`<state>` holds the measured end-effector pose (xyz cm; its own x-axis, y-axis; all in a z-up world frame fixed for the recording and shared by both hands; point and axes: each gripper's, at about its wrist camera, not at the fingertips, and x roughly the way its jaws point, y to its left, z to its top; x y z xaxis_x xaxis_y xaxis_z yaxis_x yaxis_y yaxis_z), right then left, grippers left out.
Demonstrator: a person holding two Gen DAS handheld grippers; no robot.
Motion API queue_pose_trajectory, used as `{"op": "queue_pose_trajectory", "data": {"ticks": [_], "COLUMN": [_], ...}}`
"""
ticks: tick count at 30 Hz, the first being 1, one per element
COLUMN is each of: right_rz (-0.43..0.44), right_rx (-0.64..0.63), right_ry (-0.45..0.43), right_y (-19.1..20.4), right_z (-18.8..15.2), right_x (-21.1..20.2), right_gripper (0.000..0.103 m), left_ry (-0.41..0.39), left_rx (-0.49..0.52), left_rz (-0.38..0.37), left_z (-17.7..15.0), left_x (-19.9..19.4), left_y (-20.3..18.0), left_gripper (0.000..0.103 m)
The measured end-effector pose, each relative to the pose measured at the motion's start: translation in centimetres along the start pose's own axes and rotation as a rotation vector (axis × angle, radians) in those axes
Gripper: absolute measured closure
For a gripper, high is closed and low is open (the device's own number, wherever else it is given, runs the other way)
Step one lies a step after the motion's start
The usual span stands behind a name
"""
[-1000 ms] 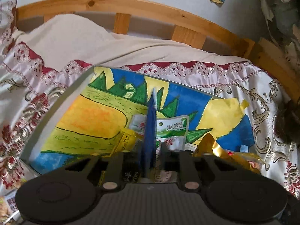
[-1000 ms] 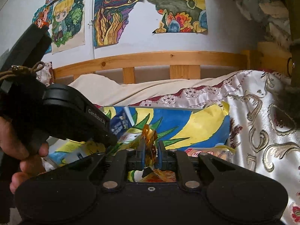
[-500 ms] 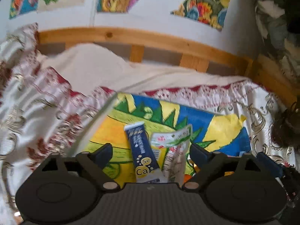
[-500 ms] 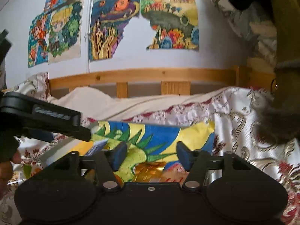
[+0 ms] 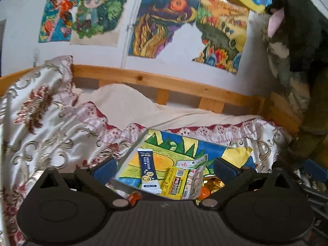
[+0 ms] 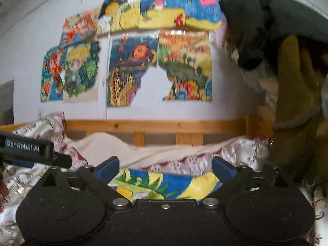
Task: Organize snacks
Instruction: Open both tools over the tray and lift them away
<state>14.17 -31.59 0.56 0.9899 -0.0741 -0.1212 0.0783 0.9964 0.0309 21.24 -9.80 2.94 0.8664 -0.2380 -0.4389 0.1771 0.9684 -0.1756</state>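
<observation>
Straight ahead of my left tool (image 5: 164, 166), between its spread fingers, the snacks lie in a loose fan on a painted board (image 5: 184, 145). The dark blue stick sachet (image 5: 148, 170) is flat and narrow, with white print and yellow circles reading "Se" and "Ca". Just right of it, touching, is a glossy yellow packet (image 5: 175, 181) with a barcode and red characters, and overlapping that a white pouch (image 5: 194, 172) with a green top edge and a small red logo; its characters are too small to read. Crinkled gold foil wrappers (image 5: 213, 183) and something orange sit by the right finger.

The left tool is wide apart and holds nothing. My right tool (image 6: 165, 169) is likewise wide and empty, above the near edge of the same board (image 6: 184, 181), whose surface shows green spikes, blue and yellow shapes.

The board rests on a satiny embroidered bedspread (image 5: 45, 127) with a wooden bed rail (image 5: 143, 80) beyond. To the right tool's left, the other unit carries the lettering "GenRobot.AI" (image 6: 22, 143).
</observation>
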Motion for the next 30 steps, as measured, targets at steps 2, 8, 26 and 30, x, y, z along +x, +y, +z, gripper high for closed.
{"op": "queue_pose_trajectory", "data": {"ticks": [2,8,26,30], "right_rz": [0.003,-0.033,-0.033,-0.026], "right_rx": [0.001,-0.01,-0.043,-0.019], "right_ry": [-0.018,-0.048,0.099,0.175], "right_y": [0.4,1.9,6.3,6.9], "right_z": [0.5,1.1,-2.9,-4.2], "right_x": [-1.6,-5.8,-14.1,-15.0], "right_gripper": [0.001,0.001,0.001,0.001], "left_ry": [-0.019,-0.052,-0.008,0.024], "left_rx": [0.0,0.009,0.064,0.098], "left_rz": [0.004,0.024,0.065,0.071], "left_z": [-0.3,-1.7,-8.3,-9.2], "left_x": [-1.4,-5.8,-12.8,-12.6], "left_y": [0.5,2.4,8.7,9.0], "left_gripper": [0.001,0.0,0.0,0.0]}}
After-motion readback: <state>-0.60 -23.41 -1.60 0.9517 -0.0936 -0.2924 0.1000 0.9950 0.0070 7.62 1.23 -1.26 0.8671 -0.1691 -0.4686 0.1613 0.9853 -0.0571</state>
